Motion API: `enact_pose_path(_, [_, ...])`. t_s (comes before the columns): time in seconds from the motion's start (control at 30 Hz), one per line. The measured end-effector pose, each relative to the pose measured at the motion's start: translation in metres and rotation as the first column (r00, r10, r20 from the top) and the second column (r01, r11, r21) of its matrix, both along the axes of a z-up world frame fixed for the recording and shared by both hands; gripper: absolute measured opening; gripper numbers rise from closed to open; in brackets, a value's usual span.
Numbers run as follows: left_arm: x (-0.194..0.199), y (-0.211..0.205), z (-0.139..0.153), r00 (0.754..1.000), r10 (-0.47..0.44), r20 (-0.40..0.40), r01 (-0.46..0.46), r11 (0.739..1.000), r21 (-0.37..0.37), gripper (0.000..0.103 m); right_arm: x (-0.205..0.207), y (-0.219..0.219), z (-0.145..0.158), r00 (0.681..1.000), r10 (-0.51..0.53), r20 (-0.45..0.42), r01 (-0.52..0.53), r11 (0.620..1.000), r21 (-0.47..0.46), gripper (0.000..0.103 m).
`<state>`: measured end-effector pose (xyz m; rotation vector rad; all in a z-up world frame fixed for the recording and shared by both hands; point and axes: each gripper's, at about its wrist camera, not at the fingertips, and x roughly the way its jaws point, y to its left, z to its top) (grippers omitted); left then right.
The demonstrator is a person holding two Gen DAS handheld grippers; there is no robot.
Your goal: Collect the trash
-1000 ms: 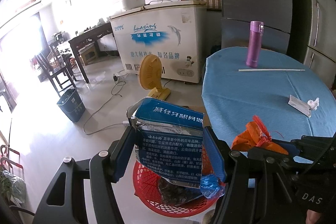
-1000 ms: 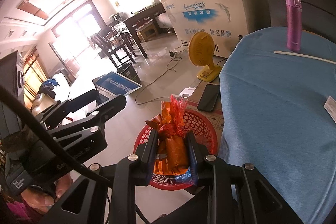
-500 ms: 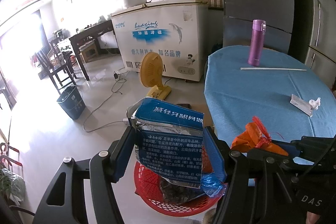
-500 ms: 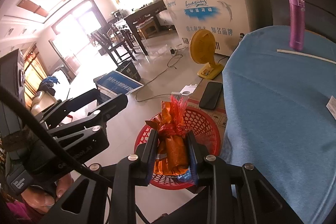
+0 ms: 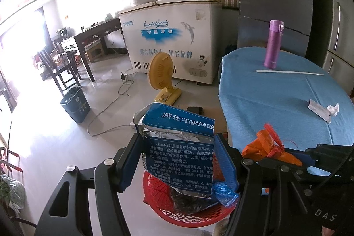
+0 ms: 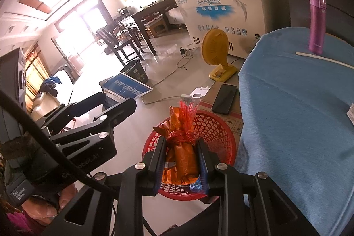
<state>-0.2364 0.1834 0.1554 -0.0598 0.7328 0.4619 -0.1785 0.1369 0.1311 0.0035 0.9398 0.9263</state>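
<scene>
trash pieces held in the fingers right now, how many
2: a blue toothpaste box in the left gripper, and an orange wrapper in the right gripper, both above the red basket. More trash in the basket may be hidden.

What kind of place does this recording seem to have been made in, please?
Most likely a lived-in home, an open dining and living room: a chest freezer against the wall, a dark wooden dining table with chairs, and a tiled floor.
</scene>
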Motion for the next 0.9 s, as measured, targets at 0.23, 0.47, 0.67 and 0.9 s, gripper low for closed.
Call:
enact_pose_path(0.23, [0.003,0.002,-0.003,1.0,0.003,-0.006,-0.003,1.0,-0.006,0.067,0.004,0.006,-0.003,1.0,0.0,-0.004,0.0,1.0,-0.009,0.029])
enact_pose_path(0.47, [0.006,0.003,-0.007,1.0,0.008,-0.014,-0.009,1.0,-0.01,0.067,0.002,0.012,-0.005,1.0,-0.004,0.0,0.004,1.0,-0.014,0.029])
enact_pose_path(0.67, [0.009,0.006,-0.01,1.0,0.007,-0.025,-0.007,1.0,-0.015,0.067,0.0,0.019,-0.009,1.0,-0.007,-0.006,0.007,1.0,-0.022,0.029])
enact_pose_path(0.9, [0.018,0.012,-0.016,0.999,-0.014,-0.043,0.012,0.999,-0.034,0.067,0.001,0.023,-0.013,1.0,-0.021,-0.004,0.02,0.999,-0.034,0.029])
